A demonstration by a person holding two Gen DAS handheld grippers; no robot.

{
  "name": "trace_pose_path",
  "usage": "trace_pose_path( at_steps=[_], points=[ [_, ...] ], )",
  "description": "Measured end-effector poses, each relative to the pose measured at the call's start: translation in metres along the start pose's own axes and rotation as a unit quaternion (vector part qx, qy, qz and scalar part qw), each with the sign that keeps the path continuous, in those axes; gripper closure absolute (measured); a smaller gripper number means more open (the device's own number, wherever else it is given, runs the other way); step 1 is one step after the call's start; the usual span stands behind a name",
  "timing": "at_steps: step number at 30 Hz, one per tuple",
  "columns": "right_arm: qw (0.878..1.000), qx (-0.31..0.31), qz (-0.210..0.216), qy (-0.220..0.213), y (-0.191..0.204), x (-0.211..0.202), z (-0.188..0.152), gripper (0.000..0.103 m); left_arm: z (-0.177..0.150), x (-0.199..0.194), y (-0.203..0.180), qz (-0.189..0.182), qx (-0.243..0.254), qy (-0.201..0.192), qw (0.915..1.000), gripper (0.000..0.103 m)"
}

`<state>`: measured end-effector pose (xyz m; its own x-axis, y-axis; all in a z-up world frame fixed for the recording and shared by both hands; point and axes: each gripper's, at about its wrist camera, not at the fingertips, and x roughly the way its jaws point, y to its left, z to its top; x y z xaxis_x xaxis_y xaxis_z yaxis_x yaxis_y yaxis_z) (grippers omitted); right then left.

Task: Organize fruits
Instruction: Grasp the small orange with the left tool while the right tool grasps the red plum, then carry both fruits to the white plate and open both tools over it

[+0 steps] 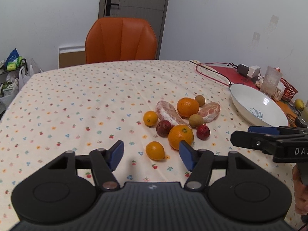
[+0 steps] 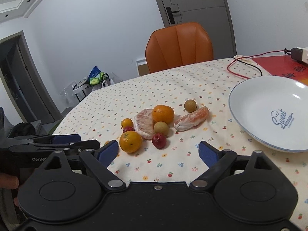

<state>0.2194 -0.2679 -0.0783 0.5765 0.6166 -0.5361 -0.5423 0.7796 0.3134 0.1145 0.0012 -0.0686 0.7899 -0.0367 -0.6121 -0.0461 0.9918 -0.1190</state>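
A cluster of fruit lies on the flowered tablecloth: two large oranges (image 1: 180, 136) (image 1: 187, 107), small oranges (image 1: 155, 151) (image 1: 150, 118), two peeled pomelo pieces (image 1: 167, 115) (image 1: 209, 111), two red fruits (image 1: 203, 132) (image 1: 163, 127) and two brown longans (image 1: 195, 120) (image 1: 199, 100). A white bowl (image 1: 248, 104) stands to the right, empty; it also shows in the right wrist view (image 2: 250, 104). My left gripper (image 1: 151, 153) is open, just short of the nearest small orange. My right gripper (image 2: 158, 151) is open and empty, short of the red fruit (image 2: 159, 140).
An orange chair (image 1: 120, 40) stands at the table's far edge. A red mat with cables, a charger (image 1: 248, 70), a plastic cup (image 1: 272, 80) and a red basket (image 1: 288, 89) sit at the back right. Bags and a rack (image 1: 13, 69) stand left of the table.
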Motion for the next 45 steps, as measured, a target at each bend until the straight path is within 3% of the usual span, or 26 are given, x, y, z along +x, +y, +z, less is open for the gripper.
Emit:
trace_pose_path(
  at_steps=[9, 13, 23, 30, 33, 36, 45],
  points=[
    [1.000, -0.005, 0.000, 0.013, -0.002, 0.021, 0.000, 0.029, -0.001, 0.023, 0.000, -0.007, -0.004, 0.019, 0.9998, 0.062],
    [1.000, -0.006, 0.001, 0.020, -0.003, 0.029, 0.001, 0.033, -0.002, 0.031, 0.001, -0.010, -0.007, 0.026, 0.9996, 0.080],
    [0.999, -0.017, 0.001, 0.034, 0.001, 0.049, 0.006, 0.045, 0.002, 0.022, 0.016, 0.000, -0.022, 0.008, 0.9997, 0.080],
    [0.999, -0.023, -0.003, 0.048, 0.005, 0.067, 0.007, 0.065, 0.004, 0.013, 0.024, 0.004, -0.027, 0.001, 0.9996, 0.080],
    [0.998, -0.033, -0.008, 0.046, 0.009, 0.071, 0.006, 0.081, 0.006, 0.009, 0.022, 0.002, -0.024, -0.001, 0.9997, 0.080],
    [0.999, -0.027, 0.007, 0.043, 0.009, 0.066, 0.007, 0.081, 0.008, 0.005, 0.018, -0.004, -0.020, -0.008, 0.9998, 0.080],
    [0.999, -0.031, -0.005, 0.017, 0.005, 0.033, 0.008, 0.081, 0.014, 0.000, -0.008, -0.024, 0.000, -0.020, 0.9995, 0.080]
  ],
)
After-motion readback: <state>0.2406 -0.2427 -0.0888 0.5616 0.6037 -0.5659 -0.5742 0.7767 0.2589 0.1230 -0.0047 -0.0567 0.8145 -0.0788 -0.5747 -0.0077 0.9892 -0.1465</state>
